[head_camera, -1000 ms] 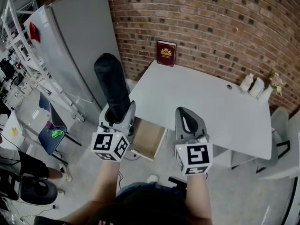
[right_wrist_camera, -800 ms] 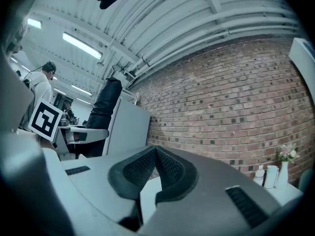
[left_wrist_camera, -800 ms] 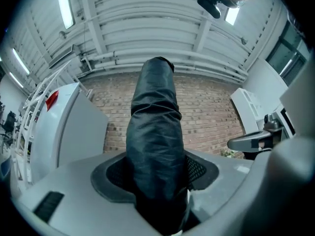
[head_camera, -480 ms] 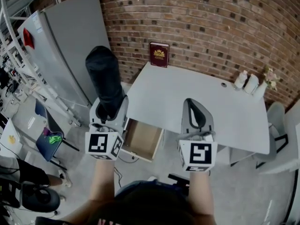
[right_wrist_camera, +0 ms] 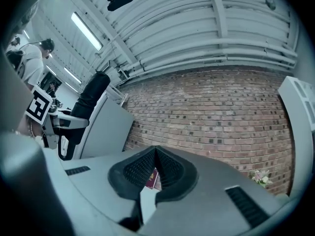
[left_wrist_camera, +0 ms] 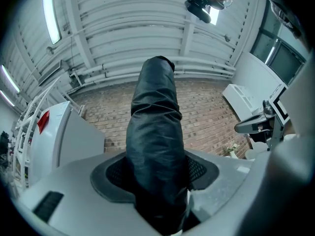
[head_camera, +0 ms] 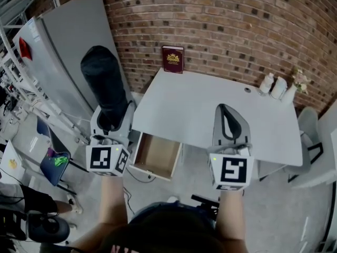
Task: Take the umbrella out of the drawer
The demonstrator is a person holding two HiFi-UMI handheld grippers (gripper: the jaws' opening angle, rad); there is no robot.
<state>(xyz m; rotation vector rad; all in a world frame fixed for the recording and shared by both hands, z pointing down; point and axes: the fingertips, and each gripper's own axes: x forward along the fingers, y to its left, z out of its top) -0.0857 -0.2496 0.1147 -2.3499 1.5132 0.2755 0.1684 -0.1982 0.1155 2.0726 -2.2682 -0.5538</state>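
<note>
Left claw grasps the black umbrella, which stands up from it; right claw clenched, empty; open drawer lies below, between both.

Tally, head view.
- Bench: one.
- Drawer: one, open.
- Umbrella: one, black, furled.
- Grippers: two, namely the left gripper and the right gripper, with one marker cube apiece.
- Book: one, dark red.
- Small white bottles at the bench's far corner: three by my count, but they are too small to be sure.
- Flower sprig: one.
- Chairs: two, namely a blue chair and a pale chair.
</note>
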